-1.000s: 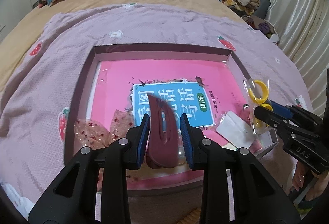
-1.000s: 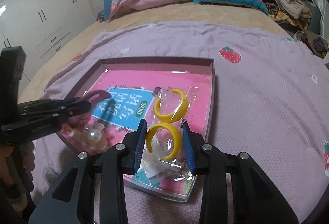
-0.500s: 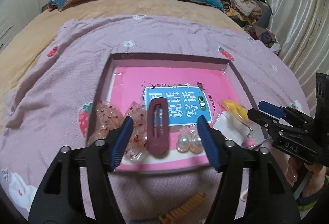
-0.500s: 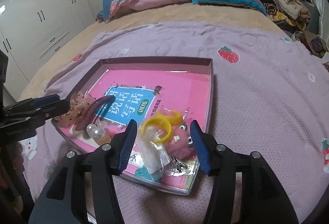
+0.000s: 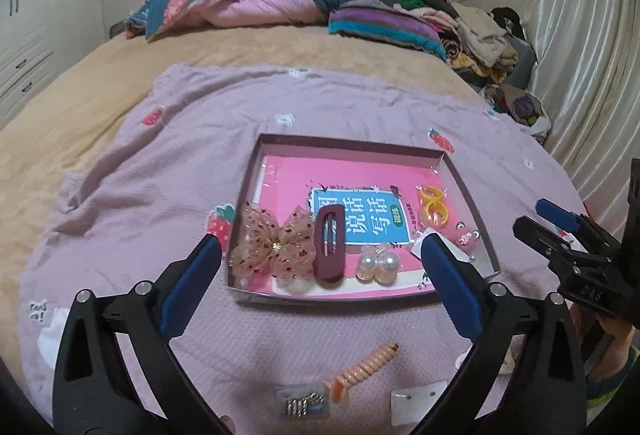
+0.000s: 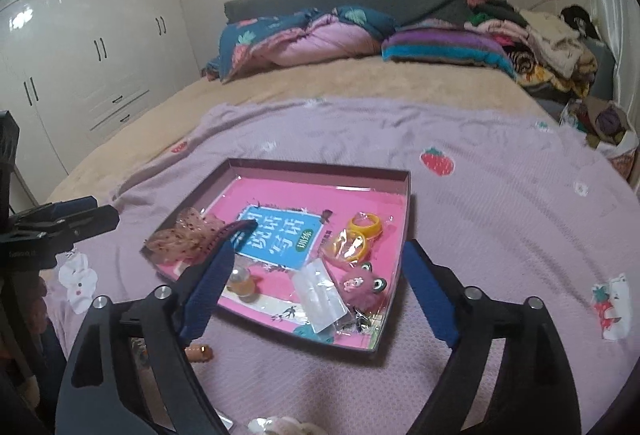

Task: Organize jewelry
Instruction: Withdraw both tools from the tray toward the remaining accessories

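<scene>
Left wrist view: your left gripper (image 5: 320,263) has just been opening; jaws wide, empty. In the tray (image 5: 472,195) lie the maroon hair clip (image 5: 329,247), the sheer red-dotted bow (image 5: 274,245) and pearl pieces (image 5: 378,265).

Right wrist view: your right gripper (image 6: 316,267) has likewise just been opening, nothing gripped. The bagged yellow hoops (image 6: 358,235) lie in the tray's right half.

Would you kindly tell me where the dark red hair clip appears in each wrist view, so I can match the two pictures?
Left wrist view: the dark red hair clip lies in the tray's near part, just right of the sheer bow.
Right wrist view: only its far end shows, left of centre, behind a gripper finger.
Shared landmark: the blue label on the tray's floor.
</scene>
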Tool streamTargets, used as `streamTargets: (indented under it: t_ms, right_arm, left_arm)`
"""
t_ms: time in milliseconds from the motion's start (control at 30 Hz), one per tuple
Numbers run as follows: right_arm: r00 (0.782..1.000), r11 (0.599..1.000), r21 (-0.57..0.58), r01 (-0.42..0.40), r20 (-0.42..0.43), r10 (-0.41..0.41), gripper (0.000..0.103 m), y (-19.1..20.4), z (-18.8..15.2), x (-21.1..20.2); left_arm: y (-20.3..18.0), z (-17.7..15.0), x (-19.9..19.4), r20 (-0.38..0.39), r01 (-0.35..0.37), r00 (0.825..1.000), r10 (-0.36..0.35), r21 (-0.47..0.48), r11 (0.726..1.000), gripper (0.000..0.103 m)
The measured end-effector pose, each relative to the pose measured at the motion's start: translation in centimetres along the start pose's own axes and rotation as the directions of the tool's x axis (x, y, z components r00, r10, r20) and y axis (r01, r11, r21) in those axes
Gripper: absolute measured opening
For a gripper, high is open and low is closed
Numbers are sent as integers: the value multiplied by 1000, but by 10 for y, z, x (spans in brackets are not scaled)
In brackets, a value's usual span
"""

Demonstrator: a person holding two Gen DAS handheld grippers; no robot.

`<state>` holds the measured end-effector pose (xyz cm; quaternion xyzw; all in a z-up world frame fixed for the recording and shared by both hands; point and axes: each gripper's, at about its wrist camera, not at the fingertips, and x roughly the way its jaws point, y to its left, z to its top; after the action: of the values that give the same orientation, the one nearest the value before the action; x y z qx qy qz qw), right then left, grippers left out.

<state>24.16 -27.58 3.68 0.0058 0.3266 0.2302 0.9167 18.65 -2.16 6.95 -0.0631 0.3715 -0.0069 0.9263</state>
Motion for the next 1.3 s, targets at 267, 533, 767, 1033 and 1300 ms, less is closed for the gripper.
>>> streamTargets:
  t_ms: [267, 533, 767, 1033, 1300]
  right_arm:
    - [997, 1000, 2, 17, 72, -17, 93, 12, 0, -44]
    - [993, 1000, -11, 20, 115, -19, 93, 30, -11, -77]
    - [993, 1000, -7, 12, 120, -11, 94, 43, -23, -96]
    - [994, 1000, -8, -1, 110, 1, 95, 56, -36, -110]
    - [995, 999, -32, -1, 98, 4, 95, 71, -46, -117]
  left_arm:
    - [5, -5, -35, 51, -10, 999, 10, -3, 1000, 93]
    - [3, -12, -58, 79, 10, 997, -11, 19, 1000, 93]
    - [7, -26, -71, 86, 29, 996, -31, 26, 999, 93]
    - [17, -43, -82, 89, 33, 995, -35, 24, 999, 93]
    - [29, -57, -91, 86, 30, 996, -31, 19, 999, 93]
